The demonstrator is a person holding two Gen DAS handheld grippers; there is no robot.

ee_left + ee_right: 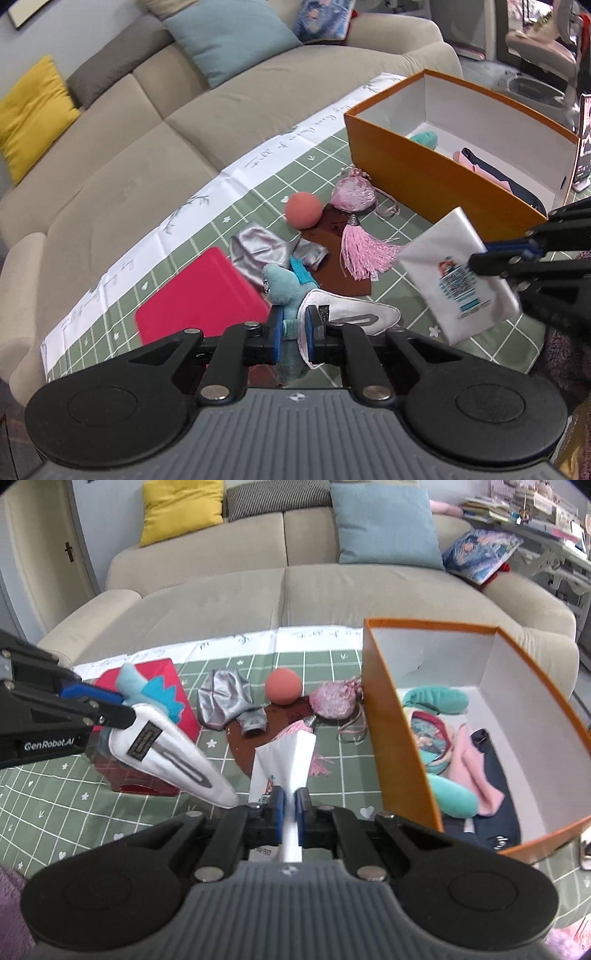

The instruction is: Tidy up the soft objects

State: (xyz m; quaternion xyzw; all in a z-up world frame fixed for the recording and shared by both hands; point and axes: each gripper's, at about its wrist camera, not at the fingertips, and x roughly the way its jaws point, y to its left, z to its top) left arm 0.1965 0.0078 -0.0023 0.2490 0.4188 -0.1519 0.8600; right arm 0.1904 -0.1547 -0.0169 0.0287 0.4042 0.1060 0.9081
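Orange box (399, 738), one, stands open on the green-checked counter (325, 155). The left tongs (295, 334) are clamped on a blue plush toy (286, 284) and a white hair-clip plush (351, 314). The right tongs (290, 806) are pinched tight on one white tissue packet (284, 757), beside the box. Between lie one coral ball (282, 686), one silver cloth (223, 699) and one pink tasselled pouch (332, 699).

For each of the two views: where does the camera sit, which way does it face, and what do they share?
Left wrist: on the left gripper, angled down at the table; it clamps a blue plush toy.
Right wrist: on the right gripper, facing the sofa; it pinches a white tissue pack.
Shared: orange box, coral ball, each other's gripper.
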